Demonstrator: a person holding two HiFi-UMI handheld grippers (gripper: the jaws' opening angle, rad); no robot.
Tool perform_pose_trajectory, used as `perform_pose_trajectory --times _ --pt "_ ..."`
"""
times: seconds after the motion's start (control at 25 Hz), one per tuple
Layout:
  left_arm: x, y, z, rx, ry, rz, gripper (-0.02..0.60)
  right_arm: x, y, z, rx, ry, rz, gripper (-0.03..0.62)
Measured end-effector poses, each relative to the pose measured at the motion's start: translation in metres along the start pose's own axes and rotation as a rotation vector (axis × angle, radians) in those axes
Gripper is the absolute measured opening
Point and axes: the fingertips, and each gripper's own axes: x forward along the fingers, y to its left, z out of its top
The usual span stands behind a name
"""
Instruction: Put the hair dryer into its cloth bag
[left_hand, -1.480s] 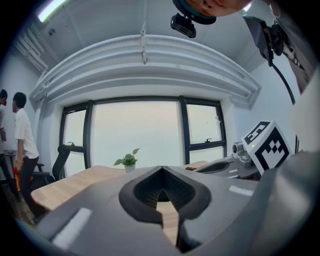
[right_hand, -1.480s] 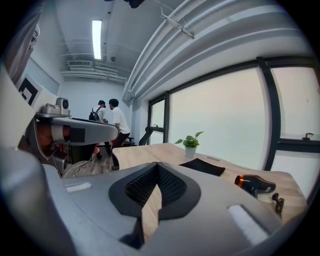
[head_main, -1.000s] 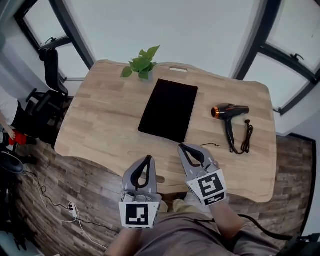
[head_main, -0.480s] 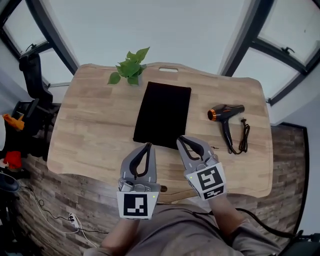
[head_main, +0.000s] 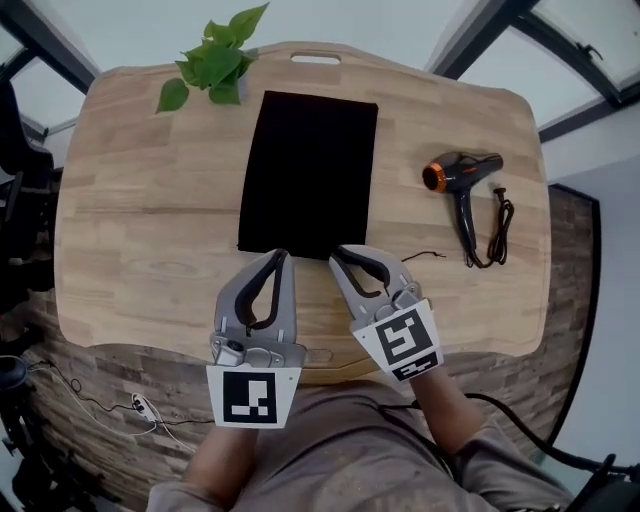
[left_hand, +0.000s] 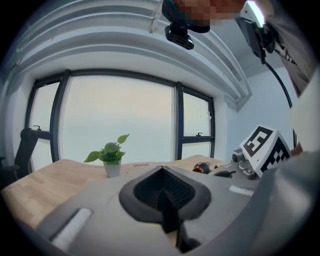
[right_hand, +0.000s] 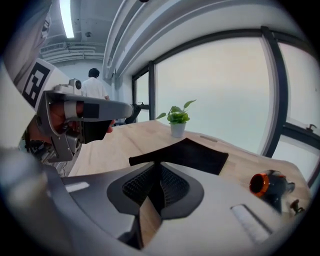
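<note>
A: How do the left gripper's (head_main: 283, 256) fingers (left_hand: 172, 189) stand?

B: Clenched. In the left gripper view the 2 dark pads meet along 1 line, with nothing between them.

A: And the right gripper (head_main: 338, 252)?

B: Its fingers (right_hand: 174, 186) have just been opening. They are parted by a narrow wedge, and only the wooden table (head_main: 140, 220) shows through the gap, so they grasp nothing.

A: Where is the cloth bag (head_main: 308, 172)?

B: It lies flat, black and rectangular, straight ahead of both pairs of fingers. From the head view its near edge sits right at the 2 fingertips. I cannot tell whether either tip touches the cloth.

A: And the hair dryer (head_main: 462, 178)?

B: It lies on its side on the table, well off to the right of the right fingers and farther out than their tips. It is apart from the bag. Its orange-ringed nozzle faces the bag, and its handle runs back toward the person.

A: The cord (head_main: 497, 230)?

B: It is bunched just beside the handle, on the side away from the fingers.

A: Anything else near the fingers?

B: A thin dark string (head_main: 425, 256) lies on the wood just right of the right fingers. A potted plant (head_main: 215, 65) stands beyond the bag's far left corner, well past the left fingers.
</note>
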Motion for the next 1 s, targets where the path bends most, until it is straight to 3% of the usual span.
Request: perform_pose_trajectory --times 0.28,0.48,1.0 --pt "0.032 0.016 -0.054 0.007 0.111 -0.057 0.0 0.044 0.006 -0.06 -0.014 0.164 0.061 0.091" --pt "0.041 0.028 -0.081 -0.017 0.159 -0.056 0.0 0.055 0.005 -0.091 -0.003 0.25 0.071 0.095" --pt "0.044 0.033 -0.097 -0.02 0.18 -0.063 0.0 0.062 0.003 -0.101 0.014 0.255 0.077 0.054"
